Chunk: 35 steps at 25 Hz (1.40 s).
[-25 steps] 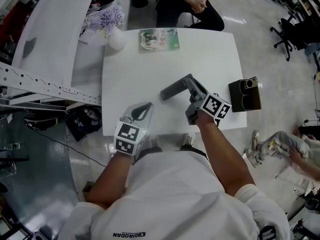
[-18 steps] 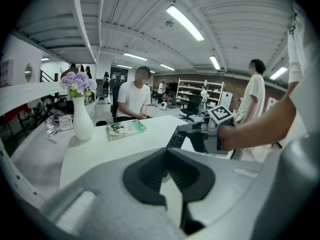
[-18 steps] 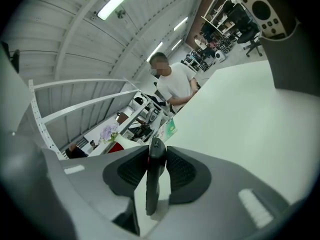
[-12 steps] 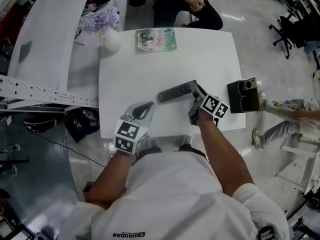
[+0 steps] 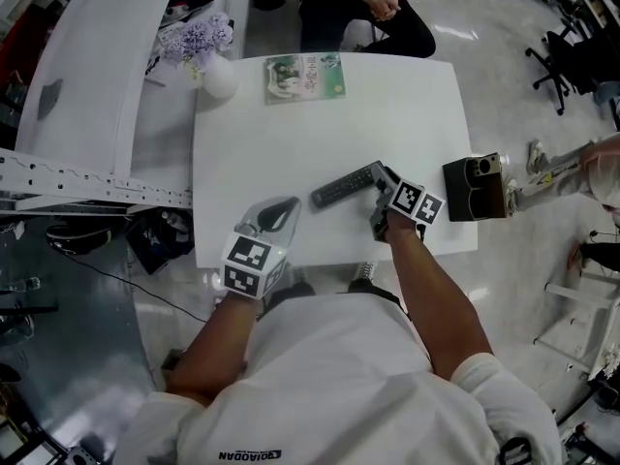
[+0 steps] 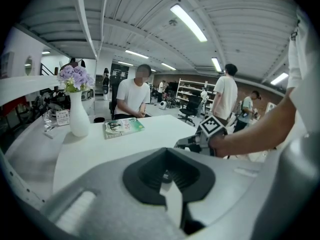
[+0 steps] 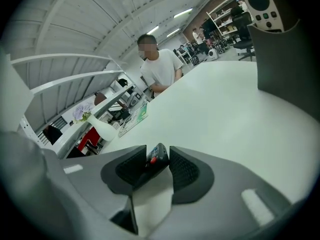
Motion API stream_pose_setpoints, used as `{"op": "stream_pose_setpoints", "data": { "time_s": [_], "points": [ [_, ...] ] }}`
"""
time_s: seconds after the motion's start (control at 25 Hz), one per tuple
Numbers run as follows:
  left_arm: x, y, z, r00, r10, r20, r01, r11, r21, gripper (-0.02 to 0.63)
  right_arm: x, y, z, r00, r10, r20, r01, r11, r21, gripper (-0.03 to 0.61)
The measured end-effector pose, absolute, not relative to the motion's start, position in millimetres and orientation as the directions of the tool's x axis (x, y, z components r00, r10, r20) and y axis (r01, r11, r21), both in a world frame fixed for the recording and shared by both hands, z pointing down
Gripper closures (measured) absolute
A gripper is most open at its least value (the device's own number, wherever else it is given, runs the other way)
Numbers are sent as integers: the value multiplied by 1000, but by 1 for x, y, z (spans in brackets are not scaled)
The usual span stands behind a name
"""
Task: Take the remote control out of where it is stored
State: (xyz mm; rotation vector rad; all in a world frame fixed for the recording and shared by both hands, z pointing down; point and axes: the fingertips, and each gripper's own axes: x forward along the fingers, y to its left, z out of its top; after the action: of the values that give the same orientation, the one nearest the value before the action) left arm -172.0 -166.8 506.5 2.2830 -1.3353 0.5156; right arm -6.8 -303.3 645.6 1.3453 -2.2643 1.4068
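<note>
The black remote control (image 5: 344,186) lies flat on the white table (image 5: 291,134), slanted, left of a dark storage box (image 5: 475,185) at the table's right edge. My right gripper (image 5: 378,178) is at the remote's right end. Its jaws are opening, and in the right gripper view the remote's end (image 7: 157,156) still sits between the pads (image 7: 187,171) while it rests on the table. My left gripper (image 5: 271,219) rests at the front left edge, away from the remote. In the left gripper view its jaws (image 6: 167,184) meet with nothing between them.
A green book (image 5: 303,77) lies at the table's far edge, with a white vase of purple flowers (image 5: 218,76) at the far left corner. A seated person (image 5: 358,8) faces the table from the far side. Another person's legs (image 5: 567,168) are at the right.
The remote has come down from a raised tilt to lie flat on the table, a little nearer me. The right gripper's jaws have widened around its end. The left gripper has stayed put.
</note>
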Motion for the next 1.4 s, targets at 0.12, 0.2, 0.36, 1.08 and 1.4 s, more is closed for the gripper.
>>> {"op": "stream_pose_setpoints", "data": {
  "time_s": [0.12,0.2,0.36,1.08,1.4],
  "points": [
    [-172,-167,506,462,-718,520,-882,-432,188,612,-6,-304,646,-581,-596,554,-765,168,-622,430],
    [-172,-166,506,463,-719,519,-882,-432,189,612,-6,-302,648,-576,-586,570,-777,177,-603,426],
    [-172,-163,509,468,-714,520,-880,-435,193,612,-3,-299,650,-570,-566,596,-799,212,-562,402],
    [-160,-164,493,487,-730,480,-869,-461,181,612,-5,-269,571,-614,-595,518,-789,469,-397,524],
    [-143,-158,457,526,-742,415,-845,-509,162,612,-8,-226,505,-686,-588,429,-726,594,-347,572]
  ]
}}
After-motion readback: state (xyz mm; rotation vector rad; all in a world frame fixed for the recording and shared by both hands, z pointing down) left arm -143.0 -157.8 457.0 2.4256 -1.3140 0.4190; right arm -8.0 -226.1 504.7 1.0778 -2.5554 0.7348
